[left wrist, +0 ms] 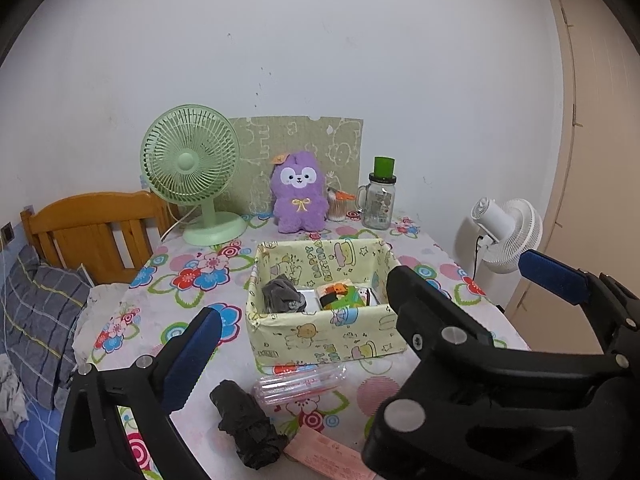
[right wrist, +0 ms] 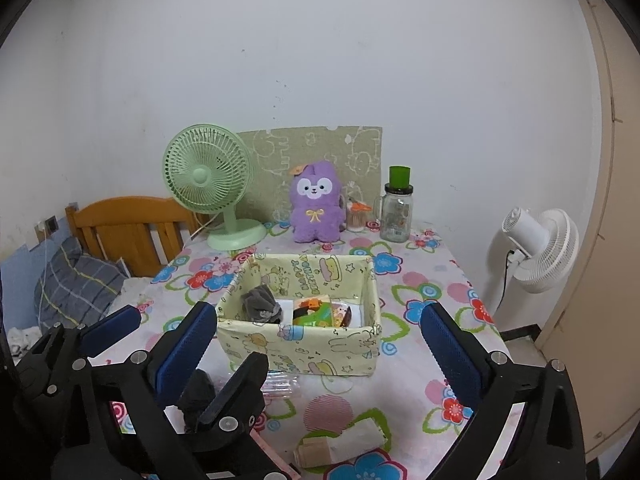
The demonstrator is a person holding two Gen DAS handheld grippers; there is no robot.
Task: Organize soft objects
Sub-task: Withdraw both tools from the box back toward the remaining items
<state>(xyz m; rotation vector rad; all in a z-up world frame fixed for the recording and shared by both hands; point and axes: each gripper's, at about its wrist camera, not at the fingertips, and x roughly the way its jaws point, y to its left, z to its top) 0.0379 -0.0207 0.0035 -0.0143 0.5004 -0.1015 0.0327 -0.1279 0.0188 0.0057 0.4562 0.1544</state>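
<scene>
My left tongs [left wrist: 304, 320] hang spread and empty; the dark rolled cloth [left wrist: 248, 424] lies on the counter [left wrist: 168, 344] just below them, long axis running away from me. My right tongs [right wrist: 320, 332], also spread, sit farther right, facing the box [right wrist: 320, 354].

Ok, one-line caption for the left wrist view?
Open left hand-held gripper hovers above a dark rolled cloth on the floral table, facing a yellow fabric box already holding soft items.
</scene>
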